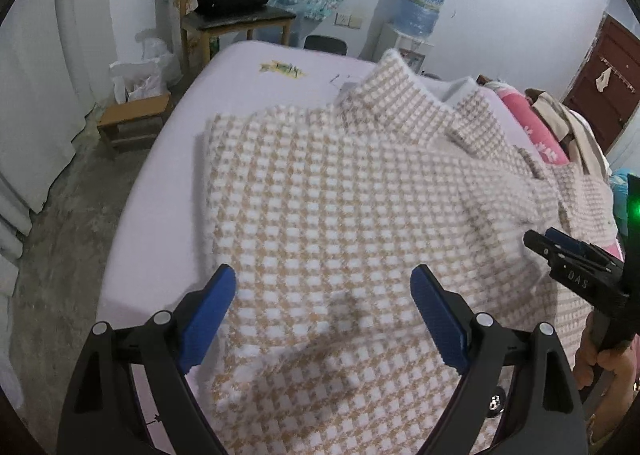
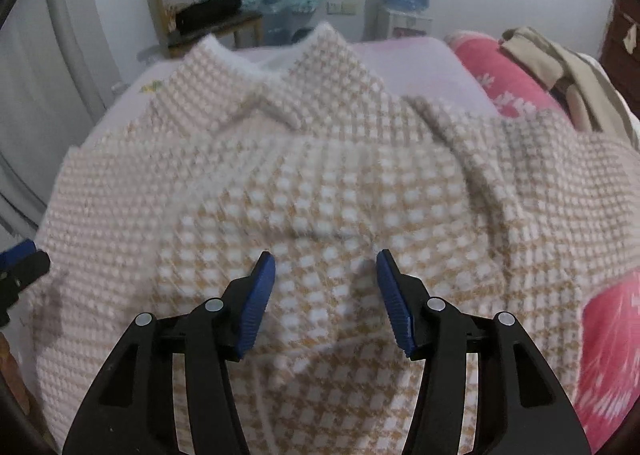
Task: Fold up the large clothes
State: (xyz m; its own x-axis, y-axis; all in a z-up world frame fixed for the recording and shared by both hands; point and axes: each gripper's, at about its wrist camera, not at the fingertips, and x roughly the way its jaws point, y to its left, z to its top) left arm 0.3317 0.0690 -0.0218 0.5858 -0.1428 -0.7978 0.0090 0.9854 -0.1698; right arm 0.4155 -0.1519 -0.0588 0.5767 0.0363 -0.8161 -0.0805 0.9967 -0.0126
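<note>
Both tongs are spread apart right now, nothing pinched. The left gripper (image 1: 324,315) hovers over the near part of the checked sweater (image 1: 340,195), and the right gripper (image 2: 326,295) hangs over the middle of the same sweater (image 2: 320,183) (both views are a bit blurry).

The sweater lies spread over the bed (image 1: 248,67), collar end far from the tongs, with what look like sleeves lumped on the right side.

My guess is the next move is grabbing the near hem. I'd pinch both layers at matching spots near the two corners, then lift evenly so the knit doesn't skew or bunch.

Count: one sweater, two grippers, one bed, one pink blanket (image 2: 516,91) alongside, one wooden chair (image 1: 232,15) at the wall.
</note>
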